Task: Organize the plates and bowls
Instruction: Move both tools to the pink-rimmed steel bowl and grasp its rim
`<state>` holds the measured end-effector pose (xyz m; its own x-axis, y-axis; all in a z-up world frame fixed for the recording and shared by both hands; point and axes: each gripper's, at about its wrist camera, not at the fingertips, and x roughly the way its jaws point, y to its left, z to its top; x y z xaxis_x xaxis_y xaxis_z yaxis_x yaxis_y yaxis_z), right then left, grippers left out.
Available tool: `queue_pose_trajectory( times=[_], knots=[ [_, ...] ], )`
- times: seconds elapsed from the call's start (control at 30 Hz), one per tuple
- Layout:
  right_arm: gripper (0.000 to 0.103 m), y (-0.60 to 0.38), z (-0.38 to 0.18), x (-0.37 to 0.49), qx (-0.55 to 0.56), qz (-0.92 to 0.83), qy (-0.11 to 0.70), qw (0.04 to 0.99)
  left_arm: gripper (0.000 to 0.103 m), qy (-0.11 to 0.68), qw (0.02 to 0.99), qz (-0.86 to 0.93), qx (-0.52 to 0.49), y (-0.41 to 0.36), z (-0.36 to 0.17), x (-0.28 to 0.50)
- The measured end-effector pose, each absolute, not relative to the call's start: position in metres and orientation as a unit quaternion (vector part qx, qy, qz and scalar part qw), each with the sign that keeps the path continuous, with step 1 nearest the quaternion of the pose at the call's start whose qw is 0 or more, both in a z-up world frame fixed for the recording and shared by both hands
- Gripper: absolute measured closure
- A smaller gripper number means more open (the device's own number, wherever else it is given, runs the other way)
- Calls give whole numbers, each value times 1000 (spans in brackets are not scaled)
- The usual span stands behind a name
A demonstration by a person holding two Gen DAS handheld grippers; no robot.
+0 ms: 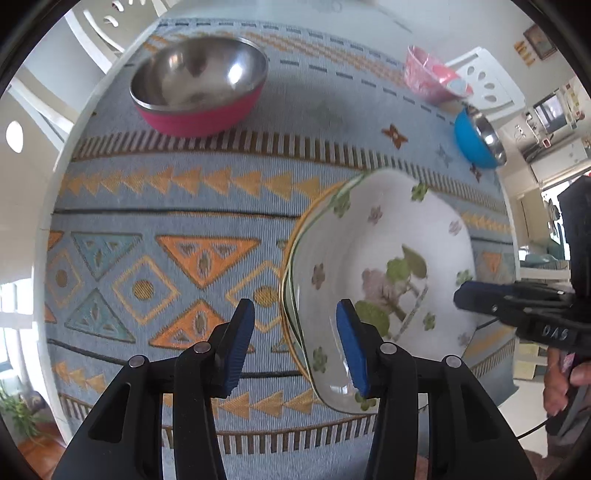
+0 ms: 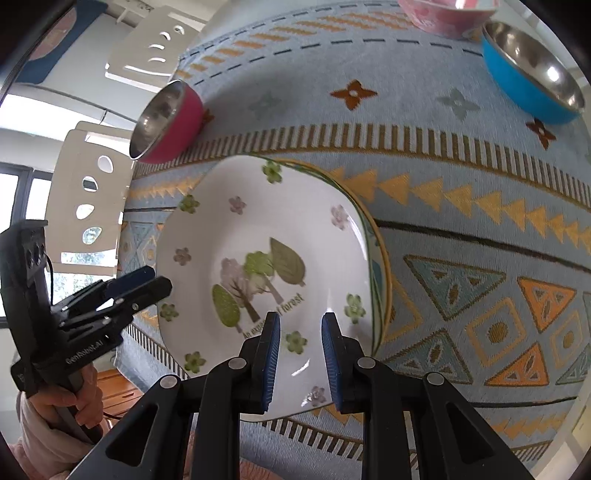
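Note:
A white square plate with a tree and flower print (image 1: 388,258) (image 2: 258,240) lies on top of a second plate whose yellow-green rim (image 1: 291,258) (image 2: 384,266) shows under it. My left gripper (image 1: 295,332) is open, its right finger over the plate's near left edge. My right gripper (image 2: 301,354) is open over the plate's near edge, holding nothing; it also shows in the left wrist view (image 1: 480,295). A pink steel bowl (image 1: 199,85) (image 2: 166,122), a blue steel bowl (image 1: 478,138) (image 2: 532,74) and a pale pink bowl (image 1: 432,77) (image 2: 443,13) stand further back.
A blue patterned cloth (image 1: 166,229) (image 2: 461,221) covers the table. White chairs stand by the far edges (image 1: 487,81) (image 2: 88,192). My left gripper shows at the left of the right wrist view (image 2: 140,284).

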<state>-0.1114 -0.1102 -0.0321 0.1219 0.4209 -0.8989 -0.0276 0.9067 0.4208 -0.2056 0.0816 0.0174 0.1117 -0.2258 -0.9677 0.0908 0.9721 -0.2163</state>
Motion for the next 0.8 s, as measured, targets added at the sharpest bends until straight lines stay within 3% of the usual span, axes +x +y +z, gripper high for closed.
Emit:
queue_pose_trajectory(
  times=[0.27, 0.53, 0.6, 0.67, 0.8],
  knots=[
    [81, -95, -13, -98, 151, 181, 635, 736, 59, 649, 752, -96, -70, 98, 34, -182],
    [81, -81, 45, -45, 165, 211, 591, 761, 59, 625, 774, -69, -69, 139, 58, -130],
    [78, -71, 53, -30, 166, 211, 585, 766, 59, 622, 778, -58, -65, 155, 59, -112],
    [60, -61, 55, -18, 166, 204, 581, 770, 59, 622, 778, -53, -65, 166, 57, -98],
    [59, -34, 46, 8, 199, 204, 580, 763, 59, 628, 773, -49, -76, 188, 44, -71]
  ],
)
